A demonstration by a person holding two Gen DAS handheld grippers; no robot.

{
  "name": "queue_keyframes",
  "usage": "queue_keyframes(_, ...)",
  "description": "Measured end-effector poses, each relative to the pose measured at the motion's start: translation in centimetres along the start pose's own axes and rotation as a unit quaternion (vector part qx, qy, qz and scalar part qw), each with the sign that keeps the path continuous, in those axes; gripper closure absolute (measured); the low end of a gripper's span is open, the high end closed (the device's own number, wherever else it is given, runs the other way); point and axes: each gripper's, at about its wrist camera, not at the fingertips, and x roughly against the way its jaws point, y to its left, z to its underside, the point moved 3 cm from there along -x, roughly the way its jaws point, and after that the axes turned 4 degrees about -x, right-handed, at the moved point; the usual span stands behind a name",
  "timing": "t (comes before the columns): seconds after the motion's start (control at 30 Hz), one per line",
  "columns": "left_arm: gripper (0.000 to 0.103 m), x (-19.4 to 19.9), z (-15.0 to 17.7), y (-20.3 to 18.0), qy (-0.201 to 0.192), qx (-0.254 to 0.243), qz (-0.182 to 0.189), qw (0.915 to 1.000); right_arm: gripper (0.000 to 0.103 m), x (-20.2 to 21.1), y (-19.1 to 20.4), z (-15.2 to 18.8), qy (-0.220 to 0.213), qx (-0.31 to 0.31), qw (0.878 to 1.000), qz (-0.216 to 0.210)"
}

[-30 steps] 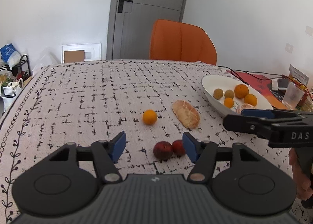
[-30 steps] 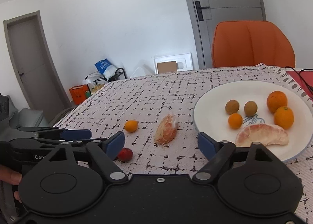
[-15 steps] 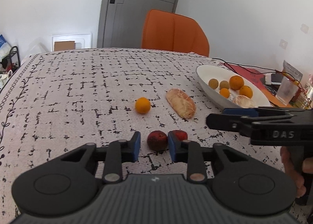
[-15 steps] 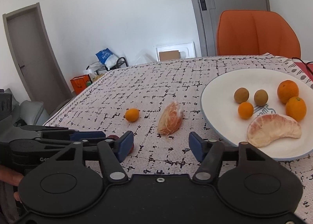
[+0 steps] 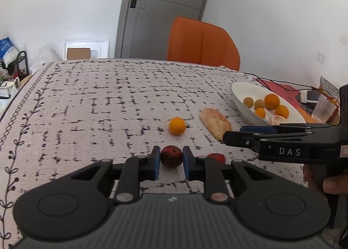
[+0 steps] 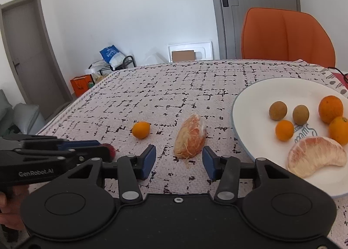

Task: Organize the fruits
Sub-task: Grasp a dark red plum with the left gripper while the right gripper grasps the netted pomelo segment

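While left gripper [image 5: 171, 165] pinches dark red fruit [image 5: 171, 159] between blue pads, fruit sits on patterned tablecloth [image 5: 104, 105], second red fruit [image 5: 216, 158] just beside it. My right gripper [image 6: 178, 162] jaws wide, holding nothing, peeled pomelo segment [image 6: 191, 136] on cloth just ahead between fingertips. Small orange [image 6: 141, 129] to its left. White plate [image 6: 250, 105] at right carries two brown fruits, three oranges, another pomelo segment [image 6: 316, 155].
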Motion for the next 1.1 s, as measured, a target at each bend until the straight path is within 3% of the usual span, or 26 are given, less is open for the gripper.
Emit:
queue_keyframes(0.7, 0.083, 0.8, 0.4, 4.0, -0.018, 0.05, -0.026, 0.9982, 0.055, -3.3, 2.5, -0.9, 0.0, 0.075, 0.993, 0.088)
queue_keyframes(1.1, 0.082, 0.4, 0.6, 3.7, -0.008, 0.048, -0.036, 0.9982, 0.057, -3.8, 3.1, -1.3, 0.013, 0.084, 0.994, 0.072)
